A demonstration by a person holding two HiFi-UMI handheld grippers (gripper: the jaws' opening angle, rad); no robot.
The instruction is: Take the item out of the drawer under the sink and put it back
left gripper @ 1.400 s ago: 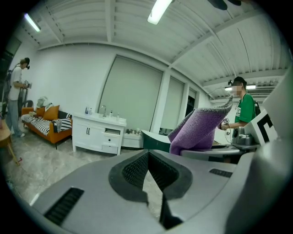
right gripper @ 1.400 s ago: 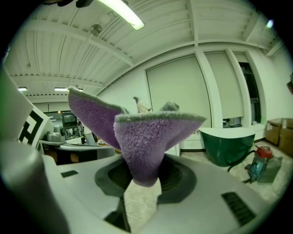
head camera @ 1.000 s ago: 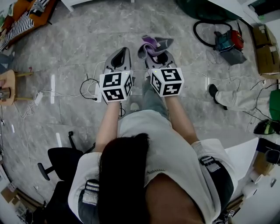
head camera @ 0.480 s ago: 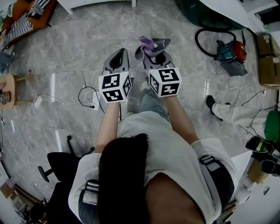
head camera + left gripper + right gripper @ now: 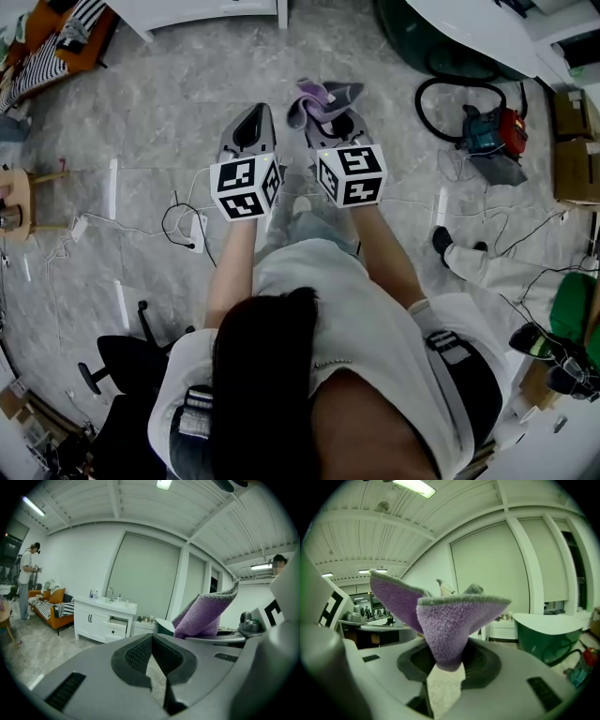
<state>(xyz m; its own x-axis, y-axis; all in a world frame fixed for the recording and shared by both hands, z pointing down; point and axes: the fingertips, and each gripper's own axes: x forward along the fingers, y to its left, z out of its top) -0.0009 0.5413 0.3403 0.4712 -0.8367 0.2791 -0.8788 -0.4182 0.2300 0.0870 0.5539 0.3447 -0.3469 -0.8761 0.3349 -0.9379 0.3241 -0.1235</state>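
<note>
A purple cloth with a grey underside [image 5: 323, 98] sticks up out of my right gripper [image 5: 336, 120], whose jaws are shut on its lower fold. The cloth [image 5: 445, 620] fills the middle of the right gripper view above the pads. My left gripper [image 5: 251, 127] is held beside it at the same height, shut and empty, its pads meeting at the tips [image 5: 152, 658]. The white sink cabinet [image 5: 105, 620] stands some way ahead in the left gripper view, one drawer [image 5: 117, 622] slightly out. Both grippers hang over the marble floor.
A power strip and cables [image 5: 192, 230] lie on the floor under the grippers. A red and teal vacuum [image 5: 492, 131] and a green tub [image 5: 412, 37] are to the right. Orange sofa [image 5: 66, 37] far left, black chair [image 5: 131, 361] behind, another person's leg [image 5: 478, 262] at the right.
The whole view has slid forward over the floor, and the white cabinet shows more at the top edge. Both grippers keep their pose, and the cloth stays in the right one.
</note>
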